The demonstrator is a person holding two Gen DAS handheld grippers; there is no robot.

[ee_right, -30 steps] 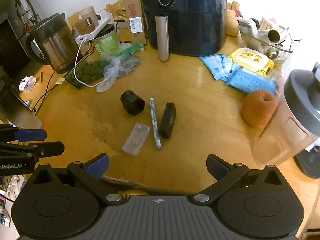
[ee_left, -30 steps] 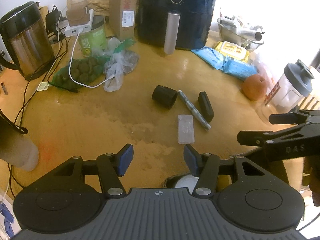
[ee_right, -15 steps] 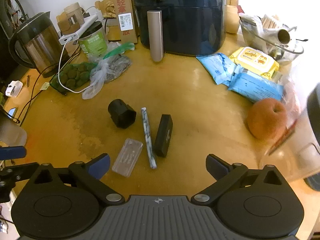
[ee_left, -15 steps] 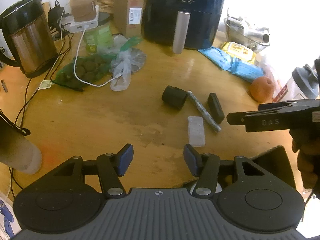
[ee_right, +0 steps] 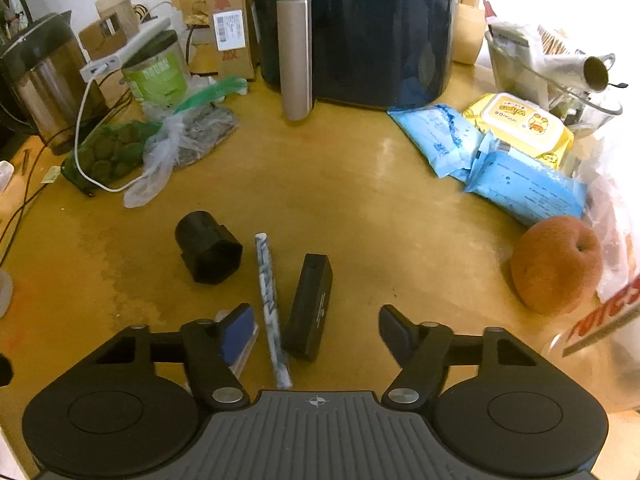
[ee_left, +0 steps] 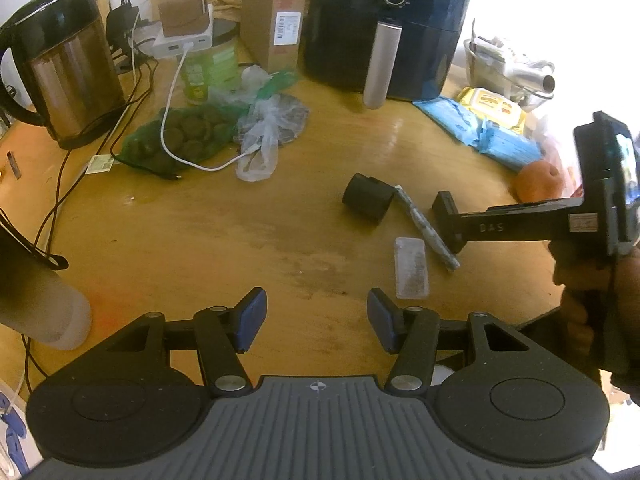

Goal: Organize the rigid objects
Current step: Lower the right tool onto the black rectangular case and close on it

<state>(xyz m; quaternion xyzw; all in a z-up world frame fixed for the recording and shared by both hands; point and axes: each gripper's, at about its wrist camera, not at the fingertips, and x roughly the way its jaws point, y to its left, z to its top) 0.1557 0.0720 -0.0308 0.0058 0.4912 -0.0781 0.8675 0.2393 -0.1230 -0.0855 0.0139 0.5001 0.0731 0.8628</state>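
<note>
On the wooden table [ee_right: 360,208] lie a black hexagonal cap [ee_right: 208,254], a marbled pen [ee_right: 270,308], a black rectangular box [ee_right: 310,306] and a clear plastic case [ee_left: 411,267]. My right gripper [ee_right: 316,330] hangs low over the near ends of the pen and box, which lie between its closing jaws; the pads do not touch them. Its left finger hides most of the clear case in the right wrist view. In the left wrist view the right gripper [ee_left: 450,222] covers the box. My left gripper [ee_left: 317,318] stays open with nothing in it, short of the case.
A black air fryer [ee_right: 352,32] and a cardboard box [ee_left: 276,12] stand at the back, a kettle [ee_left: 68,80] at back left. Bags of green produce [ee_left: 188,136] and a white cable lie left; blue wipe packs [ee_right: 524,188] and a round fruit [ee_right: 556,264] lie right.
My right gripper has come forward and down over the pen and black box, and its jaws have narrowed. The left gripper has barely shifted and kept its opening.
</note>
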